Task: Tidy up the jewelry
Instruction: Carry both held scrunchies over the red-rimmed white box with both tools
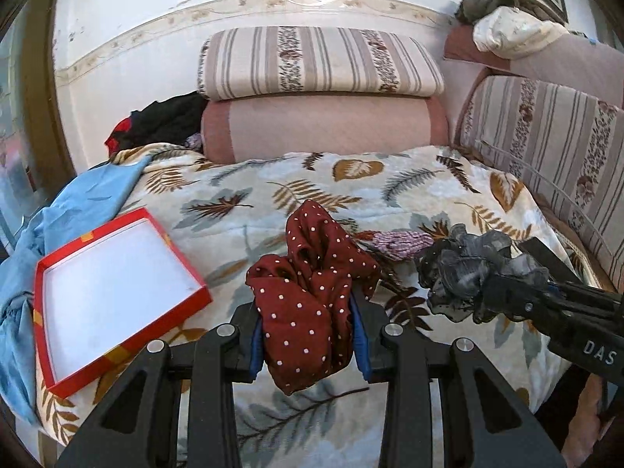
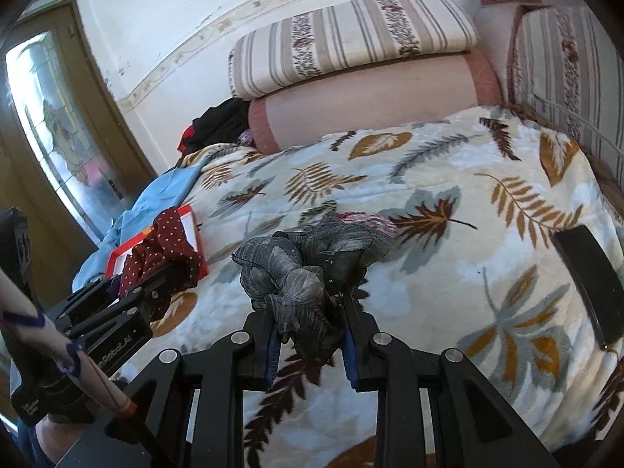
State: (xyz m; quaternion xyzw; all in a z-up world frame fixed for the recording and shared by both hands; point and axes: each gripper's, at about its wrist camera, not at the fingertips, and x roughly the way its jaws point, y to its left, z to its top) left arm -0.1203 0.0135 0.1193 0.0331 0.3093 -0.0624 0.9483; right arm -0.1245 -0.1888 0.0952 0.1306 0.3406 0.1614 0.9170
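Two scrunchies lifted above the leaf-print blanket (image 1: 273, 179). Pinched: red dotted scrunchie (image 1: 308, 292) by left claw (image 1: 308, 347), grey scrunchie (image 2: 296, 273) by right claw (image 2: 310, 355). Parked nearby: red box lid (image 1: 117, 284).

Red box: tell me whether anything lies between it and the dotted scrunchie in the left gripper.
Nothing visible does. The maroon dotted scrunchie, clamped in the left gripper, hangs above the leaf blanket; only bare blanket separates it from the open, empty red box.

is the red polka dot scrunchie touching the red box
Apart. The left wrist view shows the red polka dot scrunchie clamped between the left gripper's fingers, with leaf-print blanket visible between it and the red box.
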